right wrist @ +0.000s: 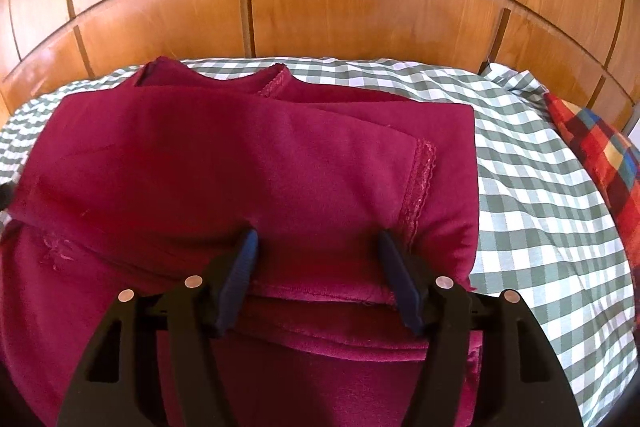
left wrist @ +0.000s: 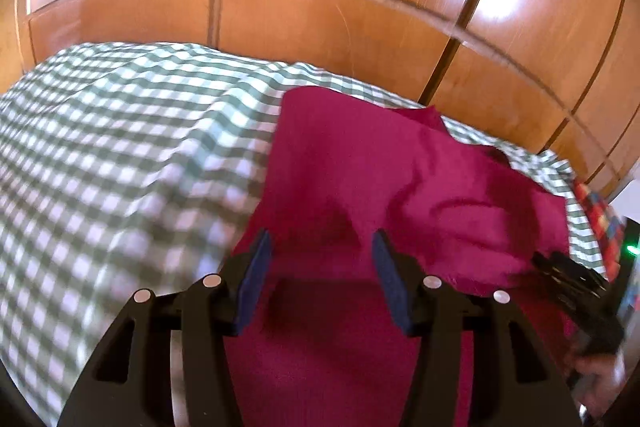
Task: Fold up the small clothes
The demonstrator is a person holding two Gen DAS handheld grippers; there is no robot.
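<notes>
Left wrist view: left gripper, jaws apart and empty, over a crimson garment on a green checked bedspread; bare cloth lies to its left. Right wrist view: right gripper, jaws apart, pads clear of the folded garment's near edge; a plaid cushion lies at the right edge, wooden panels behind.
</notes>
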